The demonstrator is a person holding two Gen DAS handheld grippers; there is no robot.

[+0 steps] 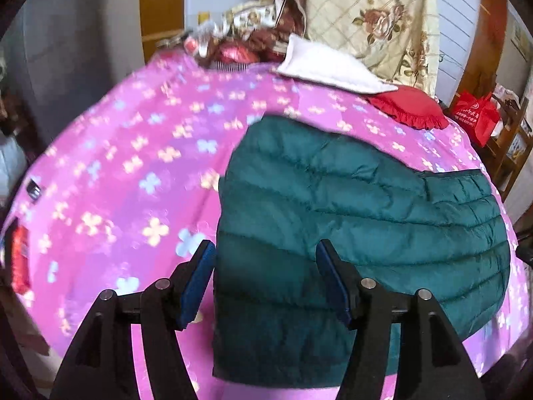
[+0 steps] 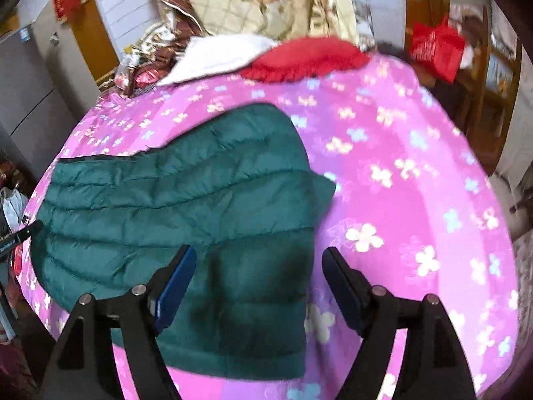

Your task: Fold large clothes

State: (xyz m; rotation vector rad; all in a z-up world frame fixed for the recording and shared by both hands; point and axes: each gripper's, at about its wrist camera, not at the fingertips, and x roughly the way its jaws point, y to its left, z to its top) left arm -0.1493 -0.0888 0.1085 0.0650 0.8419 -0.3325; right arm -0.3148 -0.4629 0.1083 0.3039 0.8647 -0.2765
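Observation:
A dark green quilted puffer jacket (image 1: 349, 220) lies folded on a bed with a pink flowered cover (image 1: 133, 166). In the left wrist view my left gripper (image 1: 265, 256) is open, hovering above the jacket's near left edge, holding nothing. In the right wrist view the jacket (image 2: 186, 206) fills the left middle of the bed (image 2: 399, 183). My right gripper (image 2: 258, 260) is open above the jacket's near right corner, empty. The view is motion-blurred.
At the head of the bed lie a white pillow (image 1: 329, 66), a red frilled cushion (image 1: 409, 106) and a heap of floral quilts (image 1: 366, 10). A red bag (image 1: 476, 116) hangs on a wooden shelf at right. Grey cabinets (image 2: 30, 76) stand left of the bed.

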